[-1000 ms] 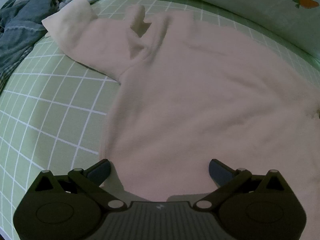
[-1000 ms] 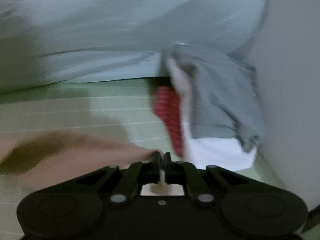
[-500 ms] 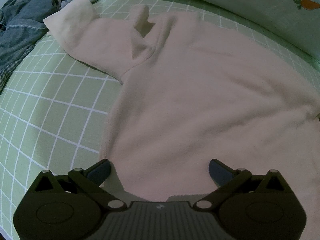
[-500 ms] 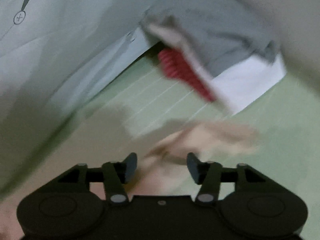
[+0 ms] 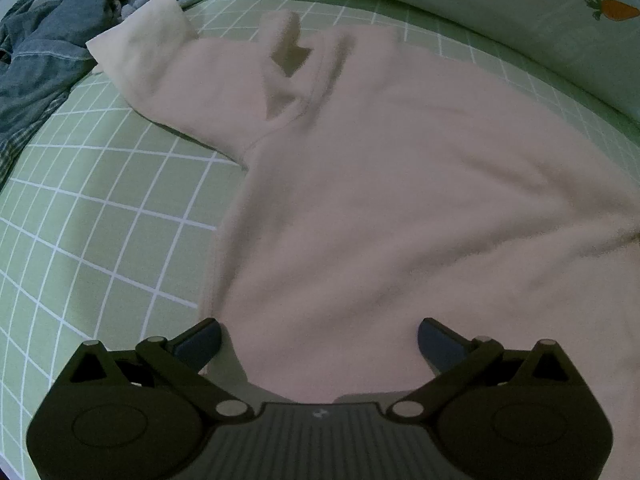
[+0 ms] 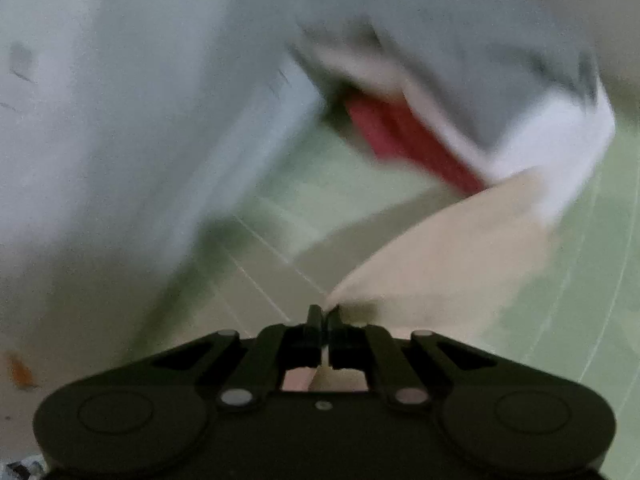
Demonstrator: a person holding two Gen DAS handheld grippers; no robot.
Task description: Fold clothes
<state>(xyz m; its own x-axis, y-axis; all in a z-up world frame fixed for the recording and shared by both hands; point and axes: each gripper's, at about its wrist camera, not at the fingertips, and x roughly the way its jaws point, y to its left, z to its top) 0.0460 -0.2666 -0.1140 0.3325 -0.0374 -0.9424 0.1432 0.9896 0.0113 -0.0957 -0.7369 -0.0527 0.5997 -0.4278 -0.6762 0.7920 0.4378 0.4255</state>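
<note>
A pale pink fleece sweater (image 5: 392, 184) lies spread on the green checked bed sheet (image 5: 100, 216), one sleeve (image 5: 160, 52) stretched to the far left, the collar (image 5: 292, 60) near the top. My left gripper (image 5: 320, 340) hovers open over the sweater's near hem, its fingers wide apart with fabric below them. In the blurred right wrist view my right gripper (image 6: 324, 314) is shut on a cream-pink part of the sweater (image 6: 452, 252), which stretches away to the right above the sheet.
A heap of denim and striped clothes (image 5: 48, 52) sits at the far left. A pale quilt with a carrot print (image 5: 612, 8) borders the far side. A stack of grey, red and white clothes (image 6: 472, 112) lies ahead of the right gripper.
The right gripper opened half a second ago and is now shut again on the sweater fabric, lifting it. The left gripper has stayed open and drifted slightly over the hem.
</note>
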